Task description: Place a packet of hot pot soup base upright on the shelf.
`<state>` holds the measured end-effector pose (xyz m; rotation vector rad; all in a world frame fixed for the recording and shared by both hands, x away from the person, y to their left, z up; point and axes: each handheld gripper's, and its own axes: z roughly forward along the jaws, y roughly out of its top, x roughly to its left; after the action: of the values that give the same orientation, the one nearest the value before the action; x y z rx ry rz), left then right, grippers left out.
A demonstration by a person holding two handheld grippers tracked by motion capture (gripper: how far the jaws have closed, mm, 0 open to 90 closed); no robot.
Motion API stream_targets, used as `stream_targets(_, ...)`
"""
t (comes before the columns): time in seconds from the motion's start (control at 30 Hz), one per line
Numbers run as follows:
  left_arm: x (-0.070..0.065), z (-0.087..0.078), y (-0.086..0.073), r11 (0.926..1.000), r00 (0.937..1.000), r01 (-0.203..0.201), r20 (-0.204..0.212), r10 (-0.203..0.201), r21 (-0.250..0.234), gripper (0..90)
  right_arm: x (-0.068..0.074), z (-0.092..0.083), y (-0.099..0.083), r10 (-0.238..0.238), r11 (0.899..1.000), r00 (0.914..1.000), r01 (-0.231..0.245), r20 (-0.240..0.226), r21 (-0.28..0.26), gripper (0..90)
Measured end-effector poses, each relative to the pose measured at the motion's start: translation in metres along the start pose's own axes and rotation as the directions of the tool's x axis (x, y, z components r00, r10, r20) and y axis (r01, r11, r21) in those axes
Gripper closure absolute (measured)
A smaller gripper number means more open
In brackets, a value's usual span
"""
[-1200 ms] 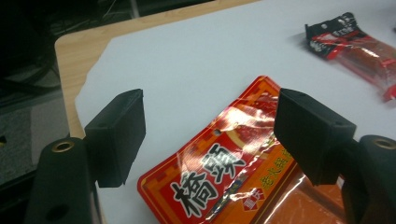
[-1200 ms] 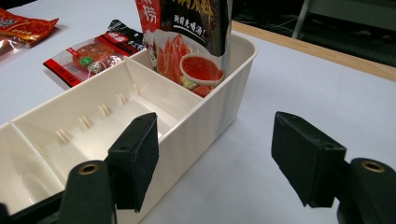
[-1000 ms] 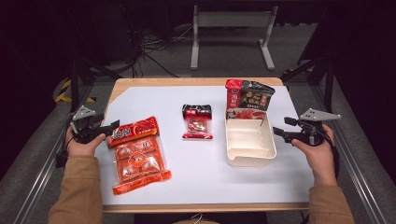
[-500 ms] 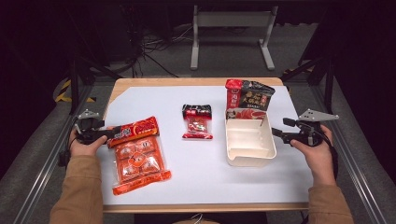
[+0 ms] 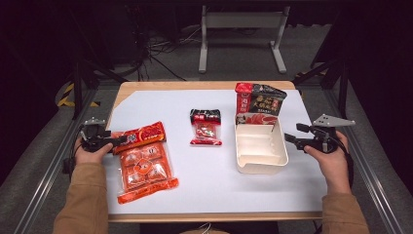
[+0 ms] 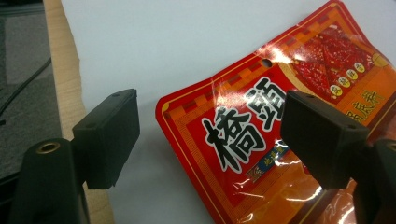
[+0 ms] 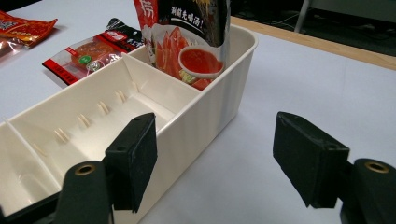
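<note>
A large orange-red snack packet (image 5: 143,161) lies flat at the table's left. My left gripper (image 5: 119,141) sits low at the packet's upper left corner. In the left gripper view the packet (image 6: 243,140) has that corner between the jaws of my left gripper (image 6: 210,116). Those jaws have just been closing a little but stand wide, and the pads do not press on it. My right gripper (image 5: 297,139) is open just right of the cream divided tray (image 5: 260,168). In the right gripper view the tray's wall (image 7: 205,107) lies before my right gripper (image 7: 215,140), and nothing is held.
A tall dark-and-red pouch (image 5: 258,105) stands in the tray's far compartment and appears again as the pouch (image 7: 187,28). A small red packet (image 5: 205,127) lies mid-table. White sheet covers the wooden table (image 5: 195,217). Metal rails run along both sides.
My left gripper has sunk toward the table and come closer to the large packet's upper corner. The right gripper and the packets have not moved.
</note>
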<state>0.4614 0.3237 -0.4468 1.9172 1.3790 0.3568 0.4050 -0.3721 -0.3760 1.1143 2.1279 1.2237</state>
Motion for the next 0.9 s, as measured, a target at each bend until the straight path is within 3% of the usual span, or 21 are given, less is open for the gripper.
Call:
stream_targets(0.1,0.0007,0.0027,-0.0013,0.9999,0.9994,0.002,0.034,-0.003,0.014,22.5,0.0004,0.0004,0.0002,-0.001,1.0,1.0,0.001,-0.002,-0.001,30.6)
stream_targets(0.27,-0.002,0.0046,-0.0013,0.9992,0.9963,-0.027,0.082,0.024,0.031,30.4,-0.0009,-0.0005,-0.0006,0.005,1.0,1.0,-0.005,-0.003,-0.003,30.6)
stream_targets(0.47,-0.0053,0.0017,-0.0009,0.9993,0.9864,-0.032,0.161,0.035,-0.02,41.4,-0.0014,-0.0011,-0.0008,0.009,1.0,1.0,-0.009,-0.004,-0.009,30.6)
stream_targets(0.63,-0.0055,-0.001,-0.0015,0.9971,0.9852,-0.056,0.159,0.064,-0.051,50.5,-0.0012,-0.0007,-0.0006,0.008,1.0,1.0,-0.008,-0.005,-0.012,30.6)
stream_targets(0.73,-0.005,-0.0037,-0.0032,0.9965,0.9788,-0.039,0.198,0.053,-0.074,57.8,-0.0013,-0.0008,-0.0005,0.008,1.0,0.9999,-0.008,-0.007,-0.015,30.5)
stream_targets(0.77,-0.0048,-0.0031,-0.0038,0.9956,0.9797,-0.05,0.19,0.065,-0.078,58.4,-0.0013,-0.0008,-0.0005,0.008,1.0,0.9999,-0.009,-0.007,-0.016,30.5)
stream_targets(0.9,-0.0059,-0.0004,-0.0056,0.9964,0.9761,-0.056,0.206,0.068,-0.063,59.4,-0.0011,-0.0006,-0.0004,0.009,1.0,0.9999,-0.01,-0.008,-0.017,30.5)
